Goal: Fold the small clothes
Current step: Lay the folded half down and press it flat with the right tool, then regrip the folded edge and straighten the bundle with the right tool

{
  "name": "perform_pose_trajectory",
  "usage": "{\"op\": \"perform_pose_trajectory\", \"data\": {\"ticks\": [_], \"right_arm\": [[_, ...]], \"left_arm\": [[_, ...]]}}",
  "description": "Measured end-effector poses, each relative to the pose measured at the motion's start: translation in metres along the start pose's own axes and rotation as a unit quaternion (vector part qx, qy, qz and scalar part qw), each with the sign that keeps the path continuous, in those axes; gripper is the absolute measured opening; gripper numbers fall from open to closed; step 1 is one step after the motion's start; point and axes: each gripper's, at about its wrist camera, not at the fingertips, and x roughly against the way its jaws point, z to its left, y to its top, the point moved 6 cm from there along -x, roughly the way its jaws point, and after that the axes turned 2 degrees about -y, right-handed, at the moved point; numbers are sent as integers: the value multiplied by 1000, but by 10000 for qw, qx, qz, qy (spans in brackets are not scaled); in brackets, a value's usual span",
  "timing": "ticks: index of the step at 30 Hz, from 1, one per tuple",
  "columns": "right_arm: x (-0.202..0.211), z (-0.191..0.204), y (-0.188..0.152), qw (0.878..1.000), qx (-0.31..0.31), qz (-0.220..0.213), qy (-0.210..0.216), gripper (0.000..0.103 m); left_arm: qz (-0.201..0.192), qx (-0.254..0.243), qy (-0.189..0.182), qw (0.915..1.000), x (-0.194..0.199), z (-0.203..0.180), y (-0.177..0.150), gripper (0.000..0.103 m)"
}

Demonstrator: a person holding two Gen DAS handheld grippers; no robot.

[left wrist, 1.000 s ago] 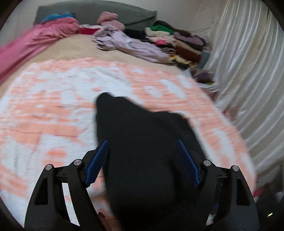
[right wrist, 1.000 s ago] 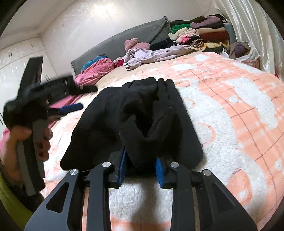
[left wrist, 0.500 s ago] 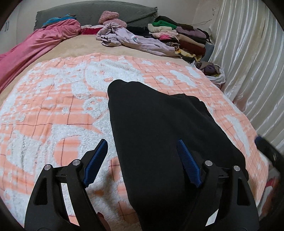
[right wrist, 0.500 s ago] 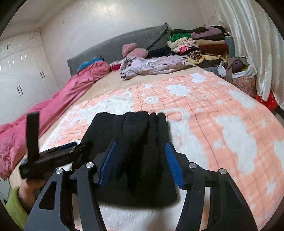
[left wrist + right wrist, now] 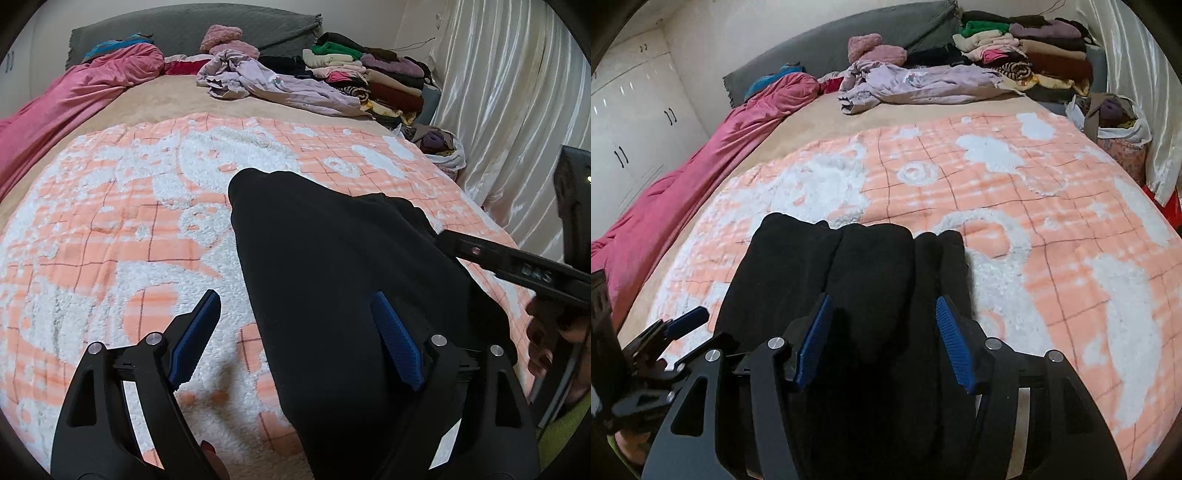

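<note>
A black garment [image 5: 332, 266] lies folded lengthwise on the orange and white blanket [image 5: 129, 229]; in the right wrist view [image 5: 857, 280] it shows several lengthwise folds. My left gripper [image 5: 295, 325] is open just above the garment's near left edge, holding nothing. My right gripper [image 5: 882, 332] is open over the garment's near end, holding nothing. The right gripper also shows at the right of the left wrist view [image 5: 517, 266]. The left gripper shows at the lower left of the right wrist view [image 5: 672, 328].
A pink duvet [image 5: 74, 99] lies along the left side. A lilac garment [image 5: 266, 85] and a stack of folded clothes [image 5: 369, 77] sit at the bed's far end. A bag of clothes [image 5: 1115, 129] and a shiny curtain [image 5: 517, 110] stand on the right.
My right gripper let go of the black garment, opened and pulled back. The garment now lies flat on the blanket. My left gripper stayed open and steadied over the garment's left edge.
</note>
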Motion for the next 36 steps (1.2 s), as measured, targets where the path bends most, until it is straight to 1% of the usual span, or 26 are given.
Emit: {"op": "perform_pose_trajectory", "data": {"ticks": [10, 12, 14, 15, 17, 19, 20, 25, 27, 31, 33, 36], "right_arm": [[-25, 0, 6, 9997, 35, 207, -111, 57], [-30, 2, 5, 9996, 91, 261, -76, 54], [-32, 4, 4, 9995, 119, 281, -30, 39], [-32, 6, 5, 9995, 177, 262, -59, 36], [-32, 8, 5, 9994, 251, 222, -87, 23], [-31, 10, 4, 9994, 283, 159, -94, 14], [-30, 10, 4, 9994, 299, 128, -100, 12], [-15, 16, 5, 9987, 478, -193, -63, 9], [-5, 16, 7, 9981, 485, -371, -36, 8], [19, 8, 15, 9965, 468, -678, -139, 7], [27, 2, 18, 9963, 462, -707, -164, 7], [25, -6, 18, 9961, 511, -631, -350, 7]], "left_arm": [[0, -31, 16, 10000, 2, 2, -1, 78], [-3, -32, 19, 10000, 2, 2, -1, 78], [2, -37, 24, 10000, 1, 2, -1, 78], [-1, -33, 28, 10000, 2, 2, -1, 79], [2, -33, 34, 10000, 2, 3, -1, 79], [11, -16, 32, 10000, 3, 4, -2, 79], [15, -13, 28, 10000, 3, 4, -1, 80], [27, 5, -3, 10000, 3, 6, -2, 80], [36, 27, -64, 10000, 3, 5, -2, 80], [-47, -37, -262, 9996, 6, -4, -1, 79], [-68, -56, -420, 9991, 8, -11, -1, 79], [-67, -195, -426, 9989, 8, -20, -2, 79]]}}
